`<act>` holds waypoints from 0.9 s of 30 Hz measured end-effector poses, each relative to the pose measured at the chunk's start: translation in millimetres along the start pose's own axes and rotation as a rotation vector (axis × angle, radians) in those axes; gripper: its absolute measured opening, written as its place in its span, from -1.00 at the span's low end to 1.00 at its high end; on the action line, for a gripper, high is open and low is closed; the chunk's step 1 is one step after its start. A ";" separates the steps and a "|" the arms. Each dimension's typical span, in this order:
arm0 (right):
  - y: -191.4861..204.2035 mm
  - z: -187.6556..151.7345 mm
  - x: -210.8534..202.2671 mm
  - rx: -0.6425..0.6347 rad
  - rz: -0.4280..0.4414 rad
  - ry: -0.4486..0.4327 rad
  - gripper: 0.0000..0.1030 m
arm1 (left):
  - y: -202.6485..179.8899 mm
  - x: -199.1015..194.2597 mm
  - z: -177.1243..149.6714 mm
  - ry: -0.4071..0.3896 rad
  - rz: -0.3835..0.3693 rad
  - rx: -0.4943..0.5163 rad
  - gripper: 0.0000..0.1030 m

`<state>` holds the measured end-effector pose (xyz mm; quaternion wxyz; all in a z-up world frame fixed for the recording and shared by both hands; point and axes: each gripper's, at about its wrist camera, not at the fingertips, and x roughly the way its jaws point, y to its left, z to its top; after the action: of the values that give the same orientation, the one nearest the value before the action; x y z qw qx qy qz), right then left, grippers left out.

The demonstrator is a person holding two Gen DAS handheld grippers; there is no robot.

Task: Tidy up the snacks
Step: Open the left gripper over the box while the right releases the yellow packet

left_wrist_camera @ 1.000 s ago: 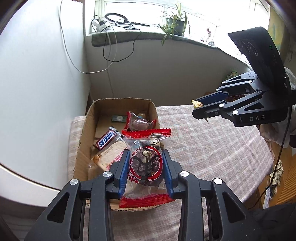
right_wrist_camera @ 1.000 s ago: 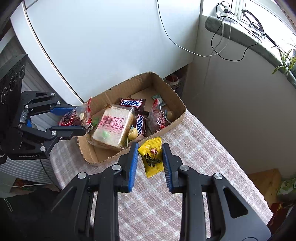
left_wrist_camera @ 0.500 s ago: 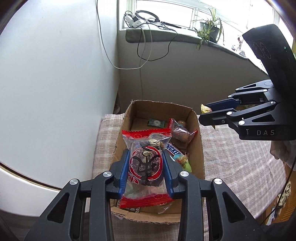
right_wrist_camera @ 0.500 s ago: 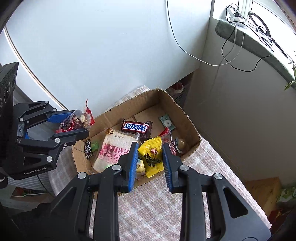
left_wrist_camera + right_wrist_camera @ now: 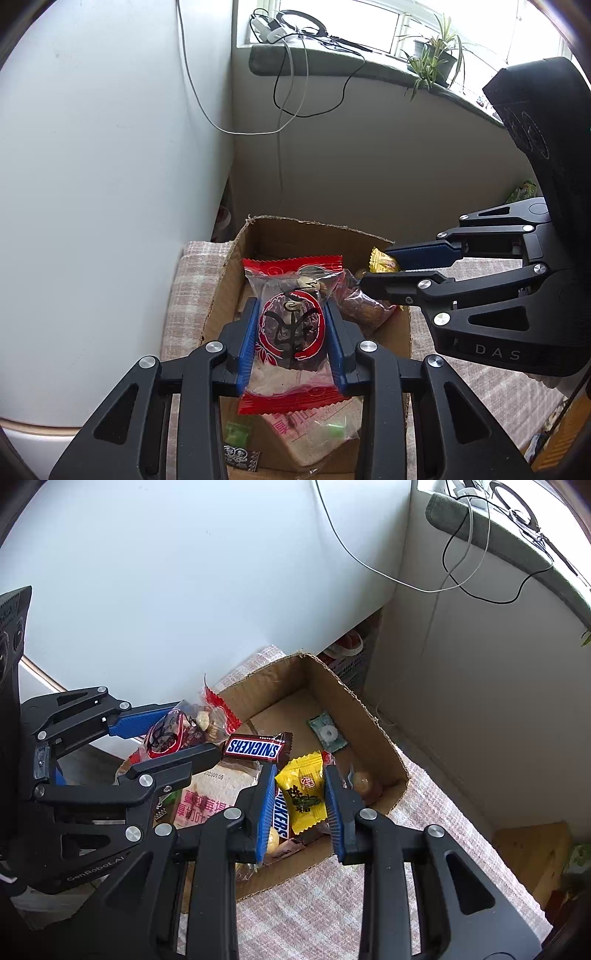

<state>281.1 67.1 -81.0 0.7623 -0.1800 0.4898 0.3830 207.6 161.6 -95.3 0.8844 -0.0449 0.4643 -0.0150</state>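
My left gripper (image 5: 291, 314) is shut on a clear snack packet with red ends (image 5: 290, 332) and holds it over the near end of an open cardboard box (image 5: 221, 288). My right gripper (image 5: 299, 794) is shut on a small yellow snack packet (image 5: 304, 794) and holds it over the box (image 5: 365, 723). Each gripper shows in the other's view: the right one (image 5: 373, 273) with the yellow packet (image 5: 382, 260), the left one (image 5: 199, 731) with the red packet (image 5: 184, 731). Inside the box lie Snickers bars (image 5: 255, 747), a bread packet (image 5: 207, 797) and a small green packet (image 5: 327, 733).
The box stands on a checked tablecloth (image 5: 317, 908) against a white appliance wall (image 5: 110, 166). Behind it is a grey wall with a windowsill (image 5: 332, 66) carrying cables and a potted plant (image 5: 432, 55). A wooden stool (image 5: 532, 856) stands below right.
Both grippers have moved with their packets towards and over the box. The yellow packet was above the tablecloth in front of the box and is now above the box's inside.
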 end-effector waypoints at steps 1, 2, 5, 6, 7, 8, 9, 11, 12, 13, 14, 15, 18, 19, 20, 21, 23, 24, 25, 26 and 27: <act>-0.6 0.1 1.8 0.001 0.003 0.004 -0.48 | -0.6 2.3 0.9 0.003 0.003 0.004 -0.38; -1.6 -0.4 2.7 0.003 0.004 0.007 -0.48 | -0.8 3.8 1.4 0.008 0.004 0.005 -0.38; -4.5 1.1 9.7 0.011 0.010 0.016 -0.48 | -0.1 7.1 1.4 0.012 0.003 0.005 -0.38; -5.1 2.0 12.3 0.013 0.012 0.020 -0.48 | 0.4 8.0 1.1 0.015 0.005 0.007 -0.38; -5.0 2.4 14.3 0.011 0.013 0.022 -0.48 | 0.4 9.6 1.7 0.018 0.006 0.007 -0.38; -5.2 2.6 15.6 0.009 0.012 0.025 -0.48 | 0.9 10.3 1.3 0.021 0.003 0.007 -0.38; -4.6 3.1 17.5 0.006 0.011 0.028 -0.47 | 0.4 11.1 1.1 0.024 0.007 0.009 -0.38; -4.8 4.2 20.0 0.006 0.009 0.028 -0.47 | 0.9 12.7 2.8 0.026 0.013 0.012 -0.36; -5.3 4.9 20.1 0.007 0.009 0.026 -0.47 | 1.3 12.5 3.0 0.025 0.012 0.010 -0.36; -5.6 5.2 19.9 0.007 0.008 0.023 -0.47 | 1.3 12.6 3.2 0.027 0.010 0.008 -0.36; -5.8 5.3 19.7 0.007 0.008 0.023 -0.45 | 1.2 12.8 3.4 0.030 0.012 0.009 -0.36; -5.5 5.1 19.1 0.005 0.008 0.023 -0.42 | 1.2 12.8 3.5 0.029 0.015 0.009 -0.36; -4.0 3.8 15.7 -0.006 0.001 0.022 -0.40 | 1.1 12.6 4.6 0.026 0.013 0.002 -0.34; -4.2 3.7 14.9 -0.006 0.000 0.022 -0.36 | 1.2 12.9 4.4 0.027 0.014 0.003 -0.33; -4.5 3.5 13.9 -0.005 -0.002 0.020 -0.33 | 1.1 13.1 4.1 0.030 0.016 0.003 -0.32; -4.9 3.1 12.7 -0.004 -0.004 0.019 -0.27 | 1.0 12.7 4.0 0.028 0.016 0.003 -0.32; -5.8 1.9 10.3 0.000 -0.005 0.016 -0.22 | 1.2 11.4 3.8 0.024 0.015 0.001 -0.23; -6.1 1.3 9.3 0.001 -0.007 0.016 -0.20 | 1.3 10.4 3.8 0.022 0.015 -0.001 -0.16; -6.5 0.5 8.5 0.002 -0.009 0.016 -0.17 | 1.8 9.6 3.7 0.021 0.013 -0.003 -0.14; -6.9 -0.3 7.0 0.004 -0.009 0.015 -0.15 | 2.3 8.6 3.6 0.020 0.012 -0.005 -0.14; -7.1 -1.2 5.3 0.004 -0.011 0.013 -0.11 | 2.3 7.2 3.5 0.018 0.015 -0.005 -0.14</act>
<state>287.0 63.9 -86.9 0.7616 -0.1833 0.4944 0.3767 214.5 163.7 -99.4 0.8802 -0.0438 0.4726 -0.0077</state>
